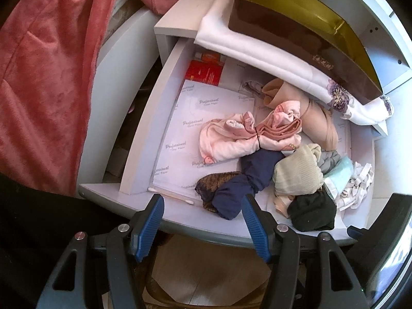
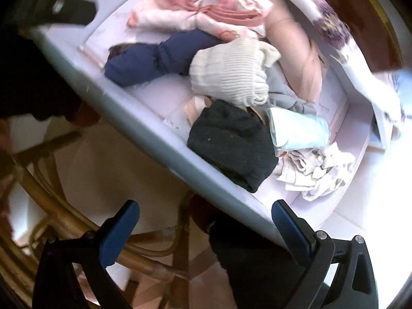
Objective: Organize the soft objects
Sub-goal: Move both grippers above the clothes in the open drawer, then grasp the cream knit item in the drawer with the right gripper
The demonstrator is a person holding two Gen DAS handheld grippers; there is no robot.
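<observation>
An open white drawer (image 1: pixel 180 221) holds soft clothes. In the left wrist view lie a tied pink bundle (image 1: pixel 237 139), a navy bundle (image 1: pixel 247 182), a cream knit sock roll (image 1: pixel 296 175), a black sock roll (image 1: pixel 311 211), beige tights (image 1: pixel 316 118) and a white crumpled cloth (image 1: pixel 358 188). My left gripper (image 1: pixel 203 203) is open and empty, just above the drawer's front edge by the navy bundle. In the right wrist view my right gripper (image 2: pixel 206 213) is open and empty, in front of the drawer front (image 2: pixel 144 131), below the black sock roll (image 2: pixel 231 144) and cream roll (image 2: pixel 231 74).
A brown and gold box (image 1: pixel 303 33) on a white flowered cloth (image 1: pixel 270 61) sits on the cabinet top above the drawer. Printed paper sheets (image 1: pixel 185 134), a red packet (image 1: pixel 206 72) and a cotton swab (image 1: pixel 172 195) lie in the drawer. A pink blanket (image 1: pixel 43 77) hangs left. A rattan stool (image 2: pixel 64 219) stands below.
</observation>
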